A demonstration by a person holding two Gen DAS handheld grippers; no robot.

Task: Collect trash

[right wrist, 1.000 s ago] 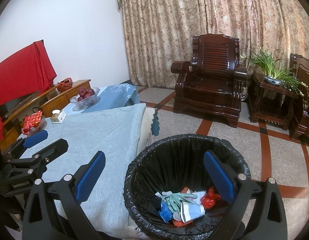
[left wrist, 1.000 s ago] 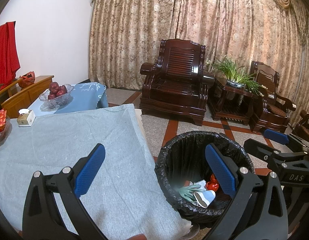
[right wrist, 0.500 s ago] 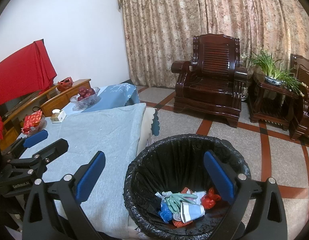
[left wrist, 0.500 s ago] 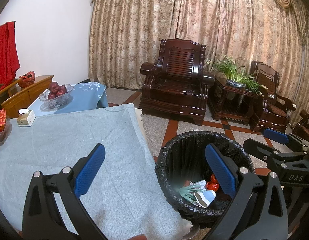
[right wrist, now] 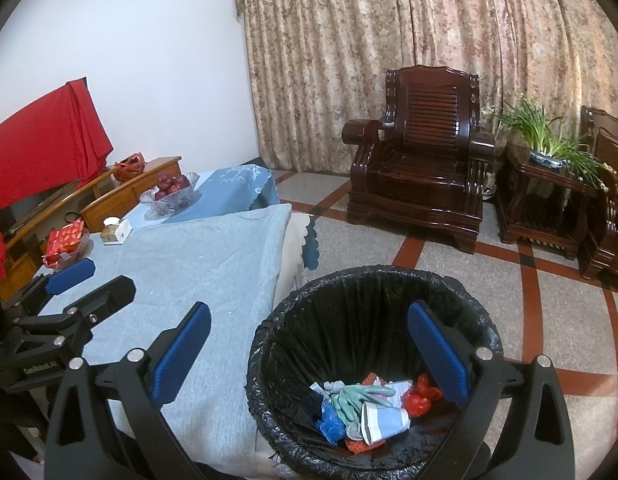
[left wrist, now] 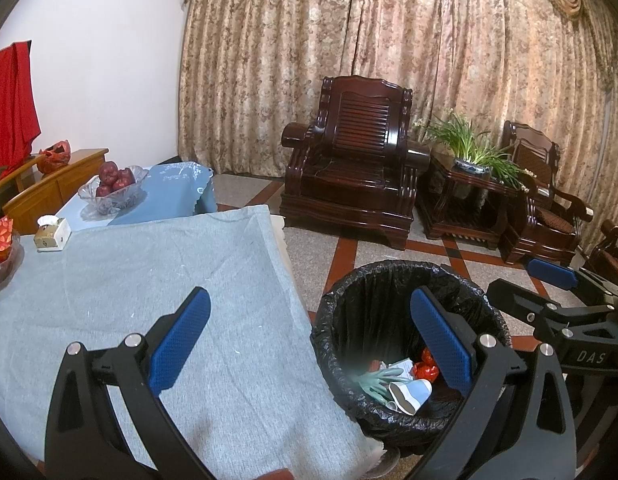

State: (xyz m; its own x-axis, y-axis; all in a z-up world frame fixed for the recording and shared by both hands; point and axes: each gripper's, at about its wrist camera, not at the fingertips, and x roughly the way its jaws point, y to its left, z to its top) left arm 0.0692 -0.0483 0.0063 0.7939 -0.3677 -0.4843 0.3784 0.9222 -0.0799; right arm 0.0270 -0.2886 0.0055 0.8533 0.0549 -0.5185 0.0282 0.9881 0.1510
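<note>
A round bin with a black liner (right wrist: 349,292) (left wrist: 373,280) stands on the floor beside the table. Inside lie a green rubber glove (right wrist: 359,394), a paper cup (right wrist: 383,420), a red wrapper (right wrist: 419,396) and blue scraps (right wrist: 331,424). My right gripper (right wrist: 309,352) is open and empty above the bin's near rim. My left gripper (left wrist: 309,344) is open and empty over the table's right edge. Each gripper shows in the other's view: the right one (left wrist: 549,288), the left one (right wrist: 81,280).
The table wears a grey cloth (left wrist: 149,280). At its far end are a tissue box (left wrist: 51,234), a glass bowl of red fruit (left wrist: 113,188) and a red packet (right wrist: 65,240). Dark wooden armchairs (left wrist: 349,172) and a plant stand (left wrist: 469,184) stand beyond.
</note>
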